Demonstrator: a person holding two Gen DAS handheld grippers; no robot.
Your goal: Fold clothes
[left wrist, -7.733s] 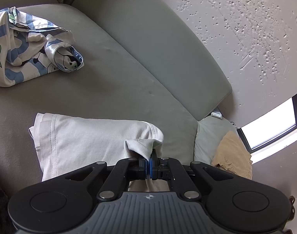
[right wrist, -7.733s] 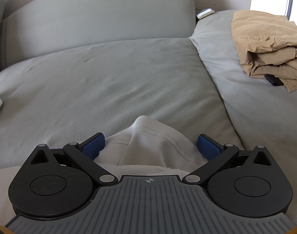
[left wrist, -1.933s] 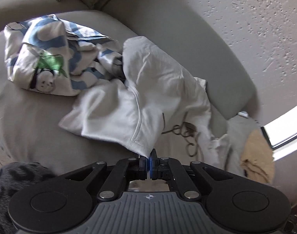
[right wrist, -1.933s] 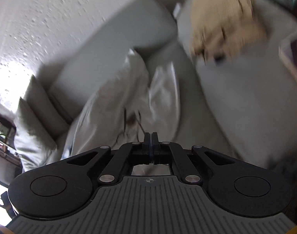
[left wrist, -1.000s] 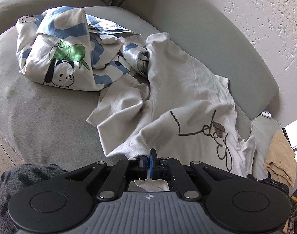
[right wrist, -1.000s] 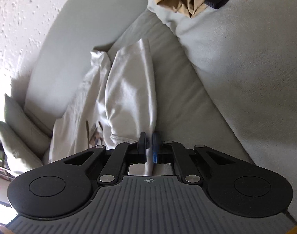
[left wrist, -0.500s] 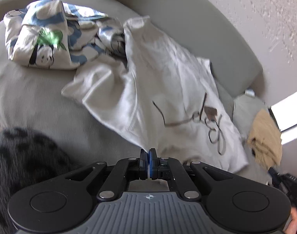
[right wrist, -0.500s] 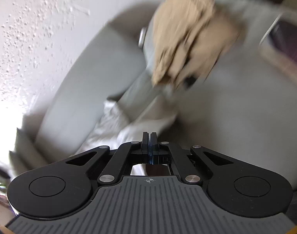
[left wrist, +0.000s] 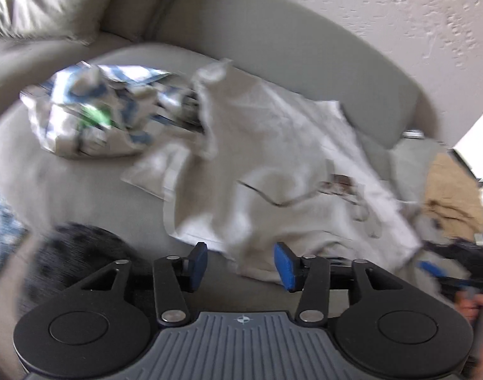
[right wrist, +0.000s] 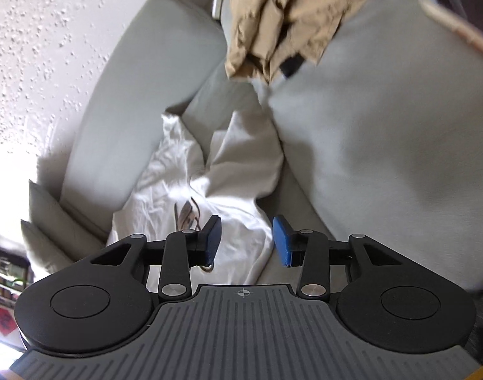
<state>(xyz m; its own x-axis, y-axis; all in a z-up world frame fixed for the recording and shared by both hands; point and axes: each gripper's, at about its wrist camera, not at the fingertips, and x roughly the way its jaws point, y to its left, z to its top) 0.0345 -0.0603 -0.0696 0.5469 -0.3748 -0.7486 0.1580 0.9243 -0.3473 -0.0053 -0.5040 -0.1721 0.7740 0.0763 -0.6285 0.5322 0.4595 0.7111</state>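
A white T-shirt (left wrist: 273, 164) with dark script print lies spread and rumpled on the grey sofa seat (left wrist: 83, 196). It also shows in the right wrist view (right wrist: 216, 190). My left gripper (left wrist: 241, 264) is open just above the shirt's near hem, holding nothing. My right gripper (right wrist: 246, 240) is open over the shirt's other near corner, also empty. The right gripper shows at the right edge of the left wrist view (left wrist: 456, 269), blurred.
A blue-and-white panda-print garment (left wrist: 95, 117) lies bunched left of the shirt. A tan folded garment (right wrist: 292, 15) sits on the right cushion (right wrist: 384, 126), with a dark object under it. The sofa back (left wrist: 289, 47) and a pillow (left wrist: 51, 3) are behind.
Both grippers were shut on the shirt's hem half a second ago; now both have opened and let it go. The shirt has dropped onto the seat.
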